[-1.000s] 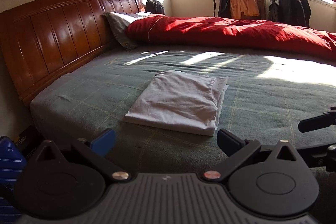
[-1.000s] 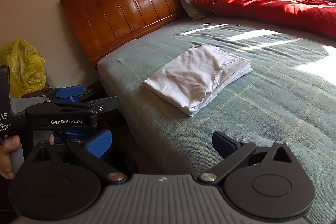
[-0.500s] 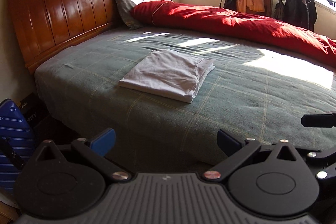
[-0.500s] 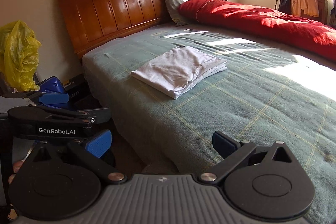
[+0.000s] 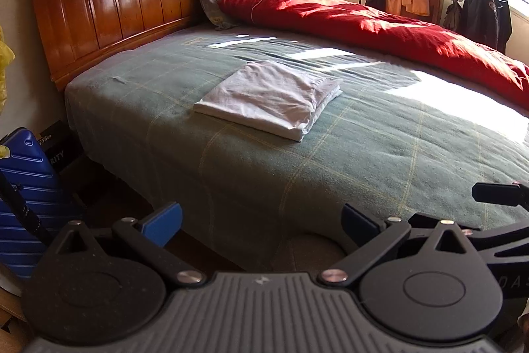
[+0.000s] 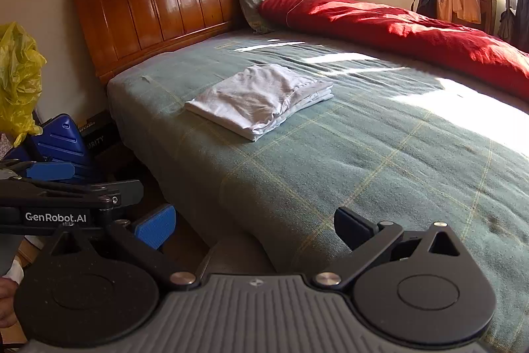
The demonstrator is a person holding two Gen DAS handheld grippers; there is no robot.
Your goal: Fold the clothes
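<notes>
**Folded white garment lying flat on the bed, both tools empty**

From my seat I see the white folded garment (image 5: 269,98) lying on the green bedspread (image 5: 380,148), toward the headboard end and nearer the bed's near side edge than the far one, well clear of the red duvet (image 5: 380,25). My left hand-held gripper (image 5: 261,222) is spread wide with nothing between its fingers, hanging off the bed's near edge. The right hand-held gripper (image 6: 254,224) is equally wide open and empty, also short of the bed.

I judge the cloth light, limp and thin: several layers stacked, likely to slide apart or sag if lifted by one point. I would pinch it at the closed fold, catching all layers, or use both tools at two corners.

The stack is a rough rectangle. Its long axis runs diagonally from the near edge of the bed toward the duvet. The loose layered edges show on the side facing the foot of the bed; the headboard (image 5: 132,2) side looks like smooth fold.
</notes>
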